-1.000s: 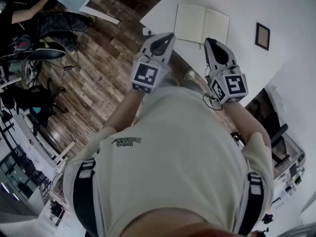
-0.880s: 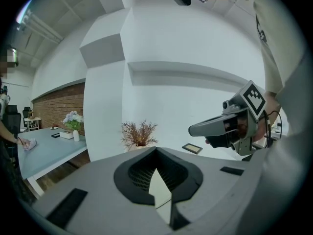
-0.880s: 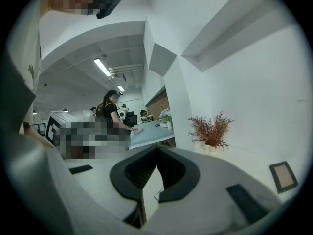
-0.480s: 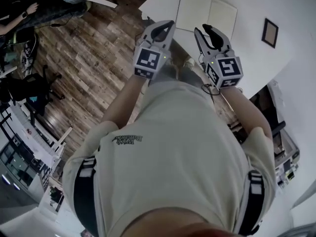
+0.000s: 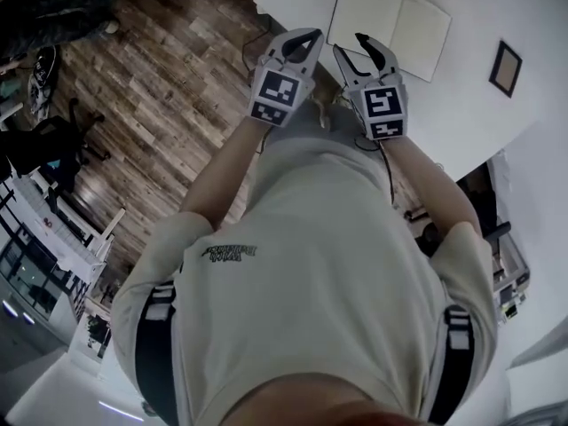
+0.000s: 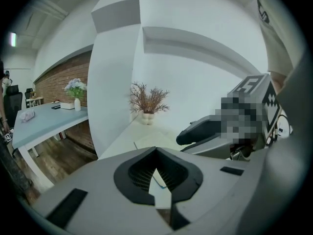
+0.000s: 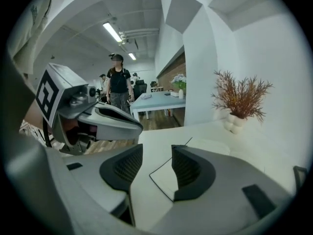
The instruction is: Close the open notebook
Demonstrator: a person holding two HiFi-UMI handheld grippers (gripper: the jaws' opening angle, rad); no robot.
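Note:
The open notebook (image 5: 395, 20) lies flat with cream pages up on the white table (image 5: 470, 114), just beyond both grippers. My left gripper (image 5: 311, 34) hovers near the table's edge, left of the notebook, with its tips touching and nothing between them (image 6: 156, 149). My right gripper (image 5: 350, 44) hangs beside it at the notebook's near edge. Its jaws have just been opening and now stand apart and empty (image 7: 156, 151). Between them shows a dark-edged corner of the notebook (image 7: 164, 177), lower down and not touched.
A small dark picture frame (image 5: 505, 69) lies on the table right of the notebook. A dried plant in a white vase (image 7: 234, 121) stands at the table's far end by the wall. Wooden floor (image 5: 151, 87) lies to the left; a person (image 7: 117, 84) stands far back.
Both grippers have moved forward and down toward the table and the notebook. The right gripper's jaws have gone from shut to open. The left gripper stays shut.

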